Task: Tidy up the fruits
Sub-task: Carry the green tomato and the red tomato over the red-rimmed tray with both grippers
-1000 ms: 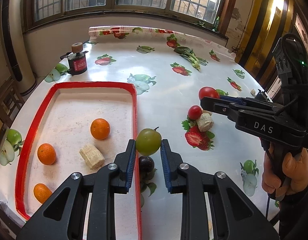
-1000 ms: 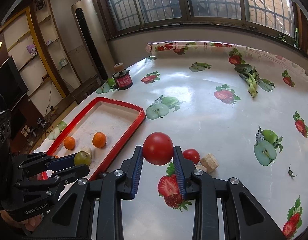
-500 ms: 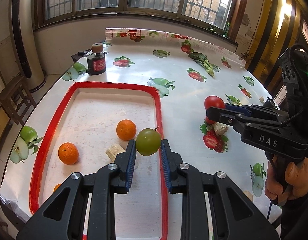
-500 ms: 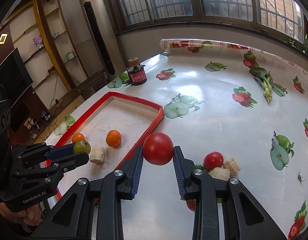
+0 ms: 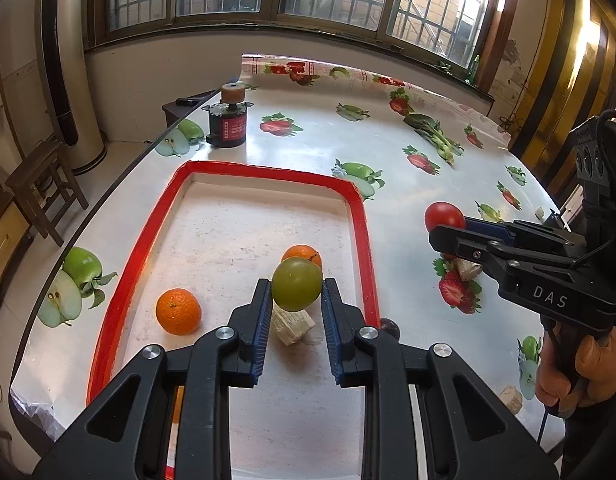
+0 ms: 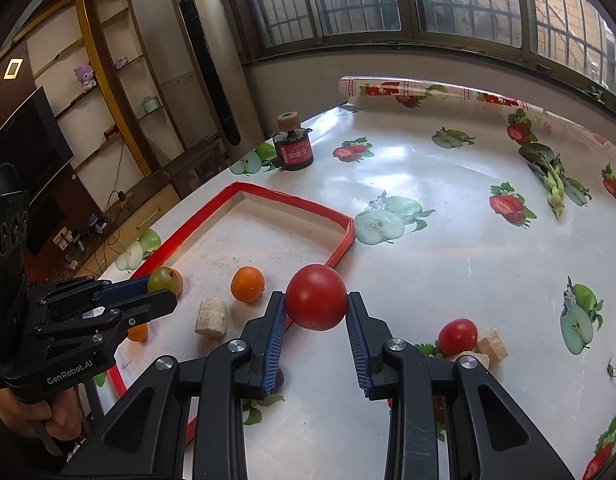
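— Surface? 
— Fruit-print table (image 5: 387, 152), red-rimmed tray (image 5: 359, 216) on it.
— Left gripper (image 5: 295, 300)? 
— My jaws clamped on green fruit (image 5: 296, 283), above tray.
— Right gripper (image 6: 316, 312)? 
— Mine clamped on red tomato (image 6: 315, 297), beside tray's corner.

A glossy white counter (image 5: 308, 148) carries a printed pattern of red strawberries and green apples. On it, the shallow tray (image 5: 268, 171) has a bright red rim around a pale speckled floor. Inside the tray lie vivid round oranges (image 5: 178, 311) and a beige ridged chunk (image 5: 292, 325). Above the tray, blue-lined black jaws pinch a yellow-green round fruit (image 5: 297, 283); beside the tray, matching jaws pinch a glossy red tomato (image 6: 316, 297).
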The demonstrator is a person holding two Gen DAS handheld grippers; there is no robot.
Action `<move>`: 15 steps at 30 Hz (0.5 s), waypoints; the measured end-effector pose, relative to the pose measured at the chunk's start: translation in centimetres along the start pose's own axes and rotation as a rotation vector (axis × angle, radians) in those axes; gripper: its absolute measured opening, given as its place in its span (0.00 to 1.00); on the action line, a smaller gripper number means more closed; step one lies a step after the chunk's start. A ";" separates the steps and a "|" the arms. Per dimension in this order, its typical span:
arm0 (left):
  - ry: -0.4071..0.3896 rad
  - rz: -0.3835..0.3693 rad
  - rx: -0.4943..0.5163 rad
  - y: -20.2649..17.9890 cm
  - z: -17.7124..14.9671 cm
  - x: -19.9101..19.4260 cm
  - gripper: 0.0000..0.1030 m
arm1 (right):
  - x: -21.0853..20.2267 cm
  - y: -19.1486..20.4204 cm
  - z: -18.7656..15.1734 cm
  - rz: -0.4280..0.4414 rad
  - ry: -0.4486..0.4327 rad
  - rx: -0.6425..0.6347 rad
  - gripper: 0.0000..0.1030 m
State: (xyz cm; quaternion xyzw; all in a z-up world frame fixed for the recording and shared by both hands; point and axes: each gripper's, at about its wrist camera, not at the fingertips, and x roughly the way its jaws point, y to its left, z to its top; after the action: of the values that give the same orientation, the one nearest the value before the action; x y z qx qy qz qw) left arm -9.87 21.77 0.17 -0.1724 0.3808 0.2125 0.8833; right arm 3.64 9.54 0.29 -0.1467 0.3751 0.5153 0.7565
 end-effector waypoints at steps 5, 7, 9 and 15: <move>0.006 0.025 -0.031 2.2 1.2 0.7 0.21 | 1.5 1.1 1.3 0.024 0.009 -0.010 0.30; 0.011 0.046 -0.038 3.2 2.0 1.3 0.21 | 2.4 1.7 2.0 0.044 0.017 -0.014 0.30; 0.023 0.064 -0.051 4.1 2.6 2.2 0.22 | 3.7 2.2 2.8 0.057 0.026 -0.016 0.30; 0.061 0.094 -0.080 6.3 3.9 4.9 0.22 | 7.6 3.4 4.9 0.044 0.055 -0.028 0.30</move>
State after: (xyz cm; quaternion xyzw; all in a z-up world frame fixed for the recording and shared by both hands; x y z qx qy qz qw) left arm -7.65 30.16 -1.87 -0.1960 0.4064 0.2636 0.8526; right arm 4.10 19.05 -1.35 -0.1633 0.3918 0.5326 0.7322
